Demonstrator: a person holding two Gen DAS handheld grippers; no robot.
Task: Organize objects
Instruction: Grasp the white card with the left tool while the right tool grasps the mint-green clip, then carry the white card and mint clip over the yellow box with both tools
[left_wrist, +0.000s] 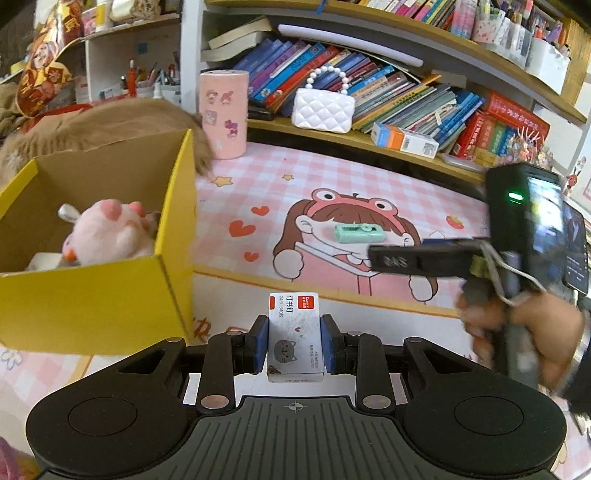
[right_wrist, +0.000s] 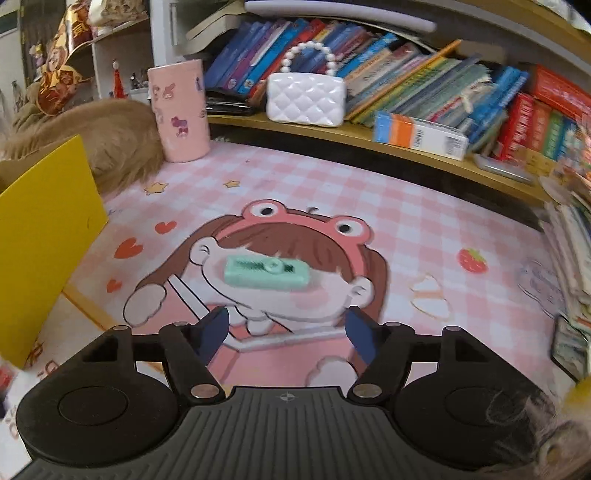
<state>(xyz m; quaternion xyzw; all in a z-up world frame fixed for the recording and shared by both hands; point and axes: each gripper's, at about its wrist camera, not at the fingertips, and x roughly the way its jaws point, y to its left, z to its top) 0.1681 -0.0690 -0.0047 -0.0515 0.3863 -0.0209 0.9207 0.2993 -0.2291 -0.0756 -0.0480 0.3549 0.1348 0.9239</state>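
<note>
My left gripper (left_wrist: 294, 334) is shut on a small white staple box (left_wrist: 294, 334) with a red label and a grey cat print, held above the mat just right of the yellow cardboard box (left_wrist: 92, 291). Inside that yellow cardboard box (right_wrist: 44, 236) lies a pink plush toy (left_wrist: 107, 232). A mint-green stapler (left_wrist: 357, 233) lies flat on the cartoon girl print in the middle of the pink checked mat (left_wrist: 332, 177). My right gripper (right_wrist: 286, 334) hangs open just short of the stapler (right_wrist: 266, 275), nothing between its blue pads. In the left wrist view that right gripper (left_wrist: 380, 258) reaches in from the right, held by a hand.
A pink sticker-covered cup (left_wrist: 222, 112) and a brown furry thing (left_wrist: 110, 122) stand behind the yellow box. A low shelf holds a white quilted purse (left_wrist: 323, 109), leaning books (left_wrist: 413, 99) and an orange-and-white carton (left_wrist: 404, 140). Stacked booklets (right_wrist: 569, 258) line the mat's right edge.
</note>
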